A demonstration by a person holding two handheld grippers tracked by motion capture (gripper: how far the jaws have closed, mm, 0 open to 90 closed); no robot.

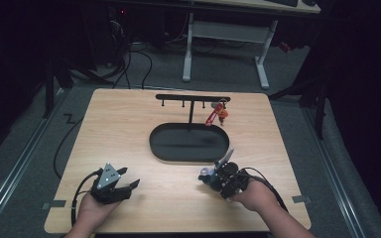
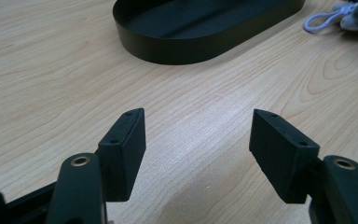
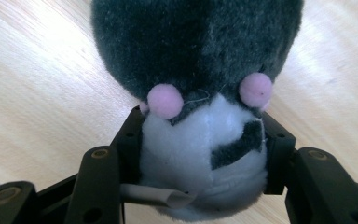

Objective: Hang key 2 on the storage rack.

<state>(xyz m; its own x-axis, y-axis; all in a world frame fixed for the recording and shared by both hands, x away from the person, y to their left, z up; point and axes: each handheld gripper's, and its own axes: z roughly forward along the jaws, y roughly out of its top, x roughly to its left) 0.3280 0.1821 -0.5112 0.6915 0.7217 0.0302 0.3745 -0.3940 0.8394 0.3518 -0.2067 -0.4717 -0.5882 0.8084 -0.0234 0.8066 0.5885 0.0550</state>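
Note:
A grey and white plush toy (image 3: 200, 51) with pink pompoms sits between the jaws of my right gripper (image 3: 203, 128); both pads press into its white part, and a paper tag sticks out below. In the high view my right gripper (image 1: 212, 176) lies low over the table's front right, just before the black oval tray (image 1: 155, 145), with the toy (image 1: 223, 159) at its tip. My left gripper (image 1: 130, 177) rests at the front left, open with nothing in it. In the left gripper view its jaws (image 2: 198, 119) stand apart over bare wood, with the toy's pale loop (image 2: 321, 19) far right.
Behind the tray stands a black rack (image 1: 192, 97) with several hooks; a red keychain (image 1: 216, 114) hangs from its right end. The tray's rim (image 2: 177, 49) lies ahead of the left gripper. Cables trail from both grippers toward the table's front edge.

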